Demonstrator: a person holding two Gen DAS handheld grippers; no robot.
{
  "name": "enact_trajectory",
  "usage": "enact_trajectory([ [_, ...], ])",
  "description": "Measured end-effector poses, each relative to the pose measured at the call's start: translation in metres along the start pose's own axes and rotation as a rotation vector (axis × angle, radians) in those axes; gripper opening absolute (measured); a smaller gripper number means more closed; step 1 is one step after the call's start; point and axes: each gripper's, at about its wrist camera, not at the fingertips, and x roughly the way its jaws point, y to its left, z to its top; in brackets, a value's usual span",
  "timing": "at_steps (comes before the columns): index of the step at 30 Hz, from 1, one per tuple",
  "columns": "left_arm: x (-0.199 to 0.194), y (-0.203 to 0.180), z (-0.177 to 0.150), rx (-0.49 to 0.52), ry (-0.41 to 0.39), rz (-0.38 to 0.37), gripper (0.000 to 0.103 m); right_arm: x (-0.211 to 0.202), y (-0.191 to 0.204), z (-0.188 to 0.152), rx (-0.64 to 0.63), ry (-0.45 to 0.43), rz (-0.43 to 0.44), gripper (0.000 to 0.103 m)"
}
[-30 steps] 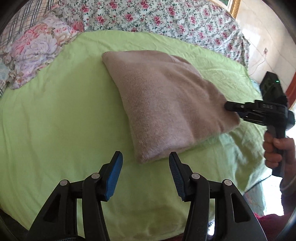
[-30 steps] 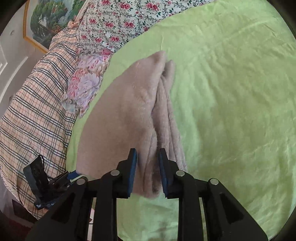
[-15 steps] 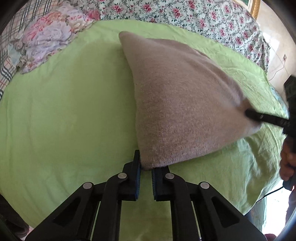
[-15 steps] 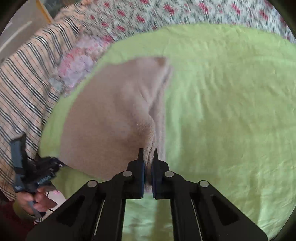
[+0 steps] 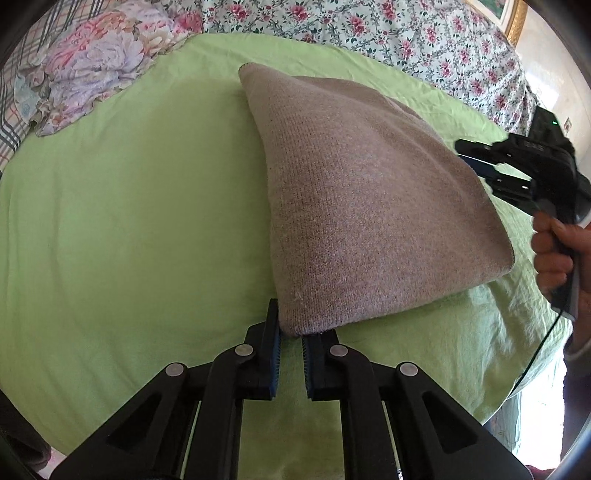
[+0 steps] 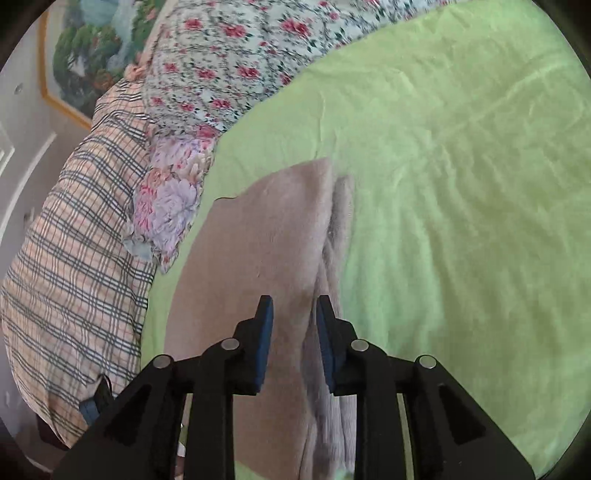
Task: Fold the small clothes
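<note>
A folded beige knitted garment (image 5: 369, 206) lies on the green bedsheet (image 5: 129, 221). My left gripper (image 5: 291, 332) is shut on its near corner, which sits between the blue pads. In the left wrist view, my right gripper (image 5: 476, 162) is at the garment's right edge, with its jaws apart. In the right wrist view the right gripper (image 6: 293, 325) is open above the garment (image 6: 258, 258), over its layered folded edge, and grips nothing.
Floral bedding (image 5: 351, 22) lies along the far side of the bed. A flowered pillow (image 5: 96, 74) and a plaid blanket (image 6: 70, 277) lie on the left. A framed picture (image 6: 85, 55) hangs on the wall. The bed's edge drops off at the right (image 5: 517, 369).
My right gripper has opened and let go of the garment's edge. My left gripper stays shut on the near corner. The garment has settled lower on the sheet.
</note>
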Motion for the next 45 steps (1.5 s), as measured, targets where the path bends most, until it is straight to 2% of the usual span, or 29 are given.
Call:
enact_trajectory([
  [3, 0.002, 0.001, 0.000, -0.006, 0.007, -0.004, 0.009, 0.014, 0.003, 0.003, -0.001, 0.019, 0.017, 0.025],
  [5, 0.003, 0.001, 0.001, -0.007, 0.011, -0.005, 0.008, 0.014, 0.007, 0.005, -0.027, 0.012, 0.002, 0.008],
  [10, 0.002, 0.002, 0.002, -0.021, 0.020, -0.024, 0.008, -0.010, 0.024, 0.023, -0.103, -0.068, -0.016, 0.007],
  [11, 0.003, 0.003, 0.002, -0.028, 0.022, -0.031, 0.008, -0.009, 0.024, 0.024, -0.112, -0.066, -0.029, 0.007],
  [13, 0.007, 0.005, 0.002, -0.047, 0.028, -0.041, 0.008, 0.009, 0.019, 0.021, -0.147, -0.018, -0.126, 0.007],
  [15, 0.008, 0.007, 0.003, -0.061, 0.033, -0.051, 0.008, 0.026, 0.010, 0.012, -0.161, 0.025, -0.187, 0.007],
  [18, 0.009, 0.010, 0.003, -0.077, 0.042, -0.065, 0.008, 0.026, 0.004, 0.007, -0.159, 0.012, -0.205, 0.007],
  [21, 0.008, 0.012, 0.003, -0.091, 0.052, -0.078, 0.008, 0.024, 0.011, 0.008, -0.201, -0.001, -0.263, 0.007],
  [24, 0.002, 0.006, 0.000, -0.056, 0.060, -0.082, 0.008, 0.022, 0.010, 0.009, -0.185, 0.000, -0.258, 0.007],
  [29, -0.043, -0.004, -0.008, 0.023, -0.006, -0.175, 0.008, -0.014, 0.012, 0.006, -0.149, -0.067, -0.249, 0.011],
  [31, -0.059, -0.005, 0.000, 0.039, -0.049, -0.204, 0.009, -0.027, 0.014, 0.004, -0.137, -0.093, -0.221, 0.011],
  [33, -0.063, -0.006, 0.017, 0.040, -0.086, -0.224, 0.010, -0.030, 0.024, -0.001, -0.129, -0.087, -0.158, 0.011],
  [34, -0.061, -0.007, 0.029, 0.040, -0.105, -0.234, 0.012, -0.026, 0.030, -0.004, -0.141, -0.061, -0.127, 0.012],
  [36, -0.050, -0.012, 0.056, 0.045, -0.134, -0.246, 0.012, -0.012, 0.041, -0.009, -0.161, -0.012, -0.103, 0.021],
  [37, -0.042, -0.015, 0.068, 0.050, -0.140, -0.253, 0.012, -0.006, 0.044, -0.010, -0.171, 0.004, -0.102, 0.029],
  [38, -0.034, -0.017, 0.078, 0.052, -0.140, -0.265, 0.012, 0.001, 0.046, -0.012, -0.183, 0.020, -0.105, 0.031],
  [42, 0.015, -0.010, 0.099, 0.002, -0.040, -0.251, 0.007, 0.021, 0.038, -0.014, -0.246, 0.047, -0.220, 0.028],
  [43, 0.024, -0.005, 0.097, -0.017, -0.025, -0.266, 0.008, 0.024, 0.033, -0.012, -0.252, 0.043, -0.246, 0.022],
  [44, 0.029, -0.003, 0.096, -0.018, -0.027, -0.275, 0.007, 0.027, 0.028, -0.010, -0.247, 0.045, -0.258, 0.013],
  [45, 0.032, -0.002, 0.094, -0.020, -0.033, -0.275, 0.006, 0.030, 0.020, -0.006, -0.224, 0.058, -0.233, 0.012],
])
